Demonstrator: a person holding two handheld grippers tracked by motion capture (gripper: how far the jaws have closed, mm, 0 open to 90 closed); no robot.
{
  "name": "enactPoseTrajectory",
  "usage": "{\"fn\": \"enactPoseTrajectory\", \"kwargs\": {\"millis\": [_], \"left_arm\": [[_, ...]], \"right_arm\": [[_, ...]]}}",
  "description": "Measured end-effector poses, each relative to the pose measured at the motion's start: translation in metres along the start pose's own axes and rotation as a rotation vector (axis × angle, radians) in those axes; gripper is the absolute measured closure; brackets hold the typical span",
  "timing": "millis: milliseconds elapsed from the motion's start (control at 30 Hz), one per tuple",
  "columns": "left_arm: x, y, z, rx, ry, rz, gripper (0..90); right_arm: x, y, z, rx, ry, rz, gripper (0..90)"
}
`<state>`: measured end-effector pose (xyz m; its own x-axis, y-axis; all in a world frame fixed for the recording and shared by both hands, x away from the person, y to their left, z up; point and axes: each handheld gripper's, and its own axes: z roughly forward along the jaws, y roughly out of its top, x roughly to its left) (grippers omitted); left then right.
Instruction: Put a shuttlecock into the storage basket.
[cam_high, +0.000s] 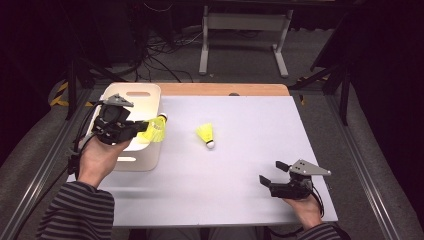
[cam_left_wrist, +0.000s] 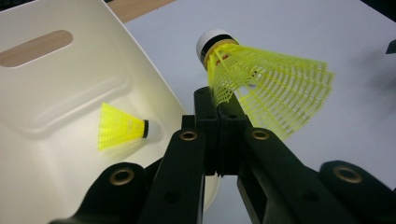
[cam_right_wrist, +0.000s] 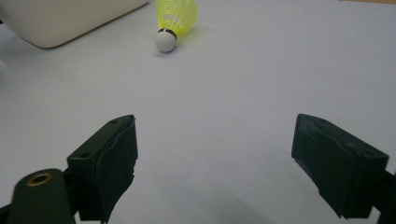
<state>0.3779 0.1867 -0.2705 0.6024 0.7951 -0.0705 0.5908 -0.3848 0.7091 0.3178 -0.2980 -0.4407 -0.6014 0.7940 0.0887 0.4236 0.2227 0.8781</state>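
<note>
We see the left gripper (cam_high: 134, 128) pinching the edge of a yellow plastic mesh shuttlecock with a white cork tip (cam_left_wrist: 261, 79), its jaws pressed tight on a thin strip of the skirt. It hangs at the right rim of a shallow cream plastic bin with cut-out handles (cam_high: 146, 104), at the left edge of the pale lavender tabletop (cam_high: 250, 165). Seen from the left gripper, the cork points up and away from the bin, so we judge that letting go here could drop the shuttlecock on the rim or outside it. The thin hold on the flexible mesh could also slip.

A second yellow shuttlecock (cam_left_wrist: 122, 127) lies on its side inside the bin. A third yellow shuttlecock (cam_high: 206, 135) sits on the tabletop, well apart from the right gripper (cam_high: 273, 175), which rests near the table's front edge with its jaws spread wide and nothing between them. A careless sweep could roll that one away.
</note>
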Motion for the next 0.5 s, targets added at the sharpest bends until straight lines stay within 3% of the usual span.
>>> {"fn": "enactPoseTrajectory", "kwargs": {"millis": [500], "left_arm": [[0.017,-0.006,-0.008,-0.012,0.039,-0.037,89.8]], "right_arm": [[0.000,0.000,0.000,0.000,0.000,0.001,14.9]]}}
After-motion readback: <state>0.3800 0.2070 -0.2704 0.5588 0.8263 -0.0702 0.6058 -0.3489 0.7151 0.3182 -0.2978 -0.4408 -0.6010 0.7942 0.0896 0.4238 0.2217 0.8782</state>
